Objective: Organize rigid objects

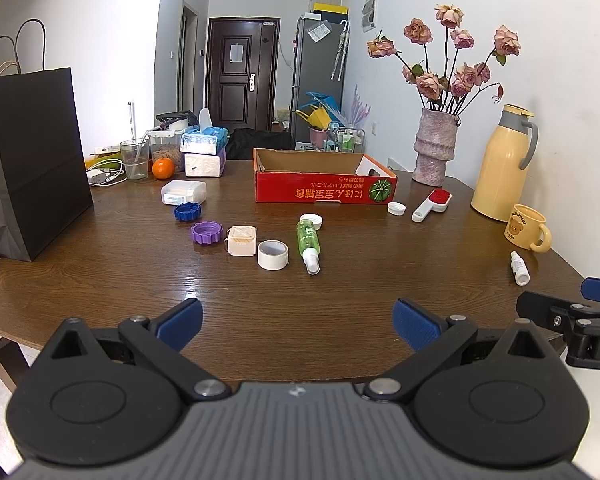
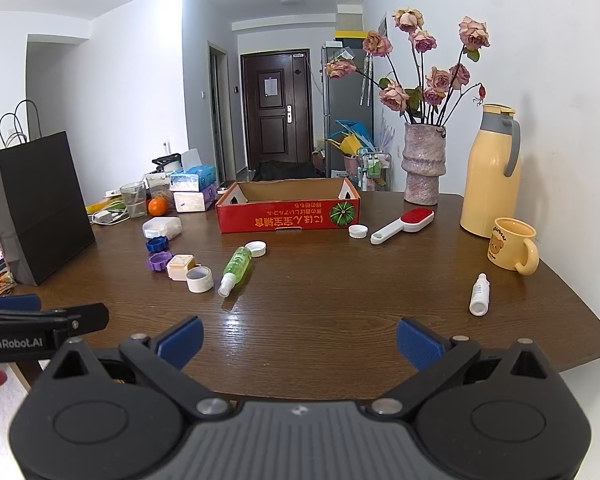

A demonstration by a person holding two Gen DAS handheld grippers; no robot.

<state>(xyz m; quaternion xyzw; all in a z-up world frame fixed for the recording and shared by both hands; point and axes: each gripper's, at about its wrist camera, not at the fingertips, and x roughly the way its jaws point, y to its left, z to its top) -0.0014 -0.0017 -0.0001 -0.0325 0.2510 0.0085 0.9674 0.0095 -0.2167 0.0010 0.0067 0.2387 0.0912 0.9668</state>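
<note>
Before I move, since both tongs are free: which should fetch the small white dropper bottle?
Right, probably. The white dropper bottle lies on the table's right side near the yellow mug, just ahead of the open right tongs. The left tongs face the central clutter.

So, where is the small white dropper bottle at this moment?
The small white dropper bottle lies on its side on the table's right part, alone, just in front of the yellow bear mug. In the left wrist view it sits far right.
</note>
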